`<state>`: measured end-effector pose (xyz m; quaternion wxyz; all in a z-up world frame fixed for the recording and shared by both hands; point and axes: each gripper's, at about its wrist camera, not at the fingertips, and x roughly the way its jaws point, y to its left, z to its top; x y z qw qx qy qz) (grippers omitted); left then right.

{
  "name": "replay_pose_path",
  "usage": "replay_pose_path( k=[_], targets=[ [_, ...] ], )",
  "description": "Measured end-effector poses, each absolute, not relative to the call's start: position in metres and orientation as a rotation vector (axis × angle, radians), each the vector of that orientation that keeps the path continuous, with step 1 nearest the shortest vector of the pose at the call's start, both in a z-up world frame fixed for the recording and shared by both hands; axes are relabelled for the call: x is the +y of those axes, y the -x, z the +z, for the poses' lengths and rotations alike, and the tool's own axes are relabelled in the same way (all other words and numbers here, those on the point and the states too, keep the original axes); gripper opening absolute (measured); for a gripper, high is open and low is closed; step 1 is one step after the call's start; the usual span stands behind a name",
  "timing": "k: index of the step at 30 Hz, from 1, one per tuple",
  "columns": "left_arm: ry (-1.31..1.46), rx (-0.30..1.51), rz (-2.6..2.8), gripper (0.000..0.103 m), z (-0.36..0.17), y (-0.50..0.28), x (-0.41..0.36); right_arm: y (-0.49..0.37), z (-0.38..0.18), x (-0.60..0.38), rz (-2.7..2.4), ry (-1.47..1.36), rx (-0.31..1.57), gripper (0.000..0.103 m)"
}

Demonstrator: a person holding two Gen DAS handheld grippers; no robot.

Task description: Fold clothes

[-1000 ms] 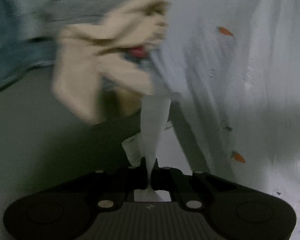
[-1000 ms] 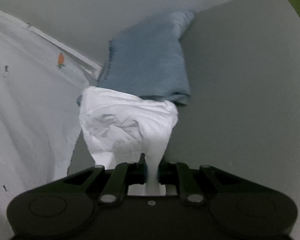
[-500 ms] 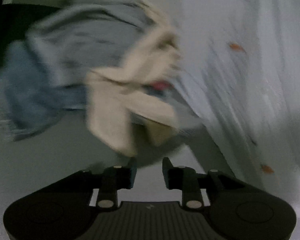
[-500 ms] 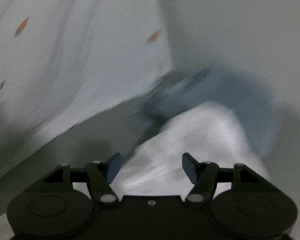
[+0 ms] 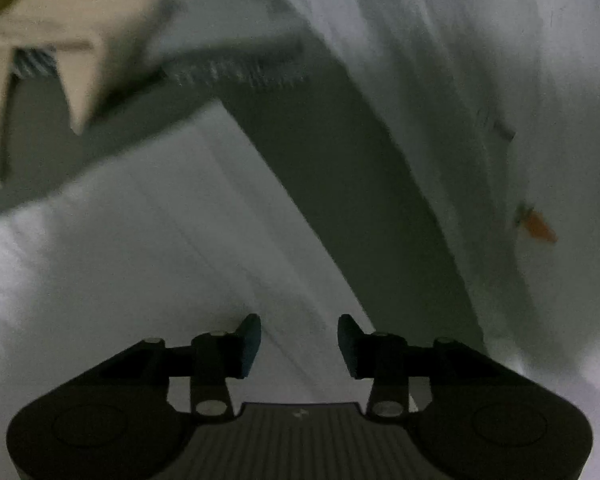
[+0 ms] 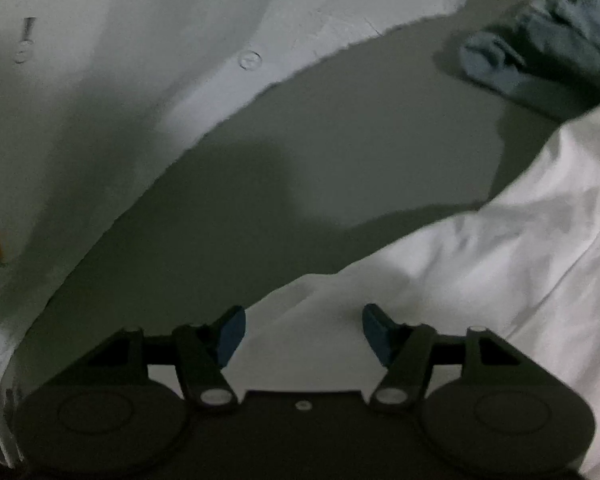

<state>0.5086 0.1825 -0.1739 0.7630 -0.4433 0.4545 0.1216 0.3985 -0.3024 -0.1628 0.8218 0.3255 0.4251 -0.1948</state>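
Observation:
A plain white garment [image 5: 132, 264] lies flat on the grey table under my left gripper [image 5: 299, 344], which is open with nothing between its fingers. The same white garment [image 6: 500, 264] spreads to the right in the right wrist view, and my right gripper [image 6: 303, 332] hangs open over its edge, holding nothing. A white shirt with small carrot prints [image 5: 480, 120] lies alongside, across a strip of bare grey table [image 5: 352, 184]. That carrot-print shirt [image 6: 112, 80] fills the upper left of the right wrist view.
A beige garment [image 5: 40, 40] and a grey-blue garment [image 5: 228, 44] lie at the far left of the left wrist view. A crumpled blue cloth [image 6: 540, 64] sits at the upper right of the right wrist view. Grey table [image 6: 300, 168] shows between the garments.
Both grippers were shut on the white garment one second ago. They have opened and let it go, and it now lies on the table. Both views have swung and dropped closer to the cloth.

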Motion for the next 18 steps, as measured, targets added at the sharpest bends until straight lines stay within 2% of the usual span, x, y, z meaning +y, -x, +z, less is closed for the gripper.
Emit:
replay_pose_path(
  k=[4,5,6,7,8,10,11,15,18],
  targets=[
    [0.957,1.02,0.293,0.044,-0.182,-0.517,0.172,-0.409,-0.164,-0.301,-0.432,-0.682,0.953,0.071],
    [0.952,1.018,0.307,0.041,-0.182,-0.517,0.172,-0.412,-0.165,-0.301,-0.436,-0.679,0.965,0.064],
    [0.947,1.018,0.325,0.022,-0.182,-0.516,0.172,-0.414,-0.165,-0.301,-0.44,-0.676,0.977,0.057],
    [0.927,1.02,0.351,0.002,-0.182,-0.515,0.173,-0.416,-0.166,-0.299,-0.461,-0.647,0.995,0.04],
    [0.941,1.005,0.357,0.0,-0.185,-0.512,0.176,-0.414,-0.166,-0.303,-0.488,-0.627,1.007,0.022],
    [1.025,0.955,0.354,0.0,-0.191,-0.501,0.184,-0.406,-0.167,-0.313,-0.484,-0.7,0.986,0.011],
    [1.048,0.937,0.363,0.0,-0.19,-0.497,0.188,-0.402,-0.167,-0.319,-0.482,-0.736,0.976,0.002],
    [1.007,0.805,0.372,0.0,-0.163,-0.492,0.205,-0.382,-0.149,-0.336,-0.434,-0.887,0.868,0.002],
    [0.943,0.731,0.33,0.0,-0.135,-0.499,0.218,-0.378,-0.131,-0.344,-0.386,-0.894,0.789,0.002]
  ],
)
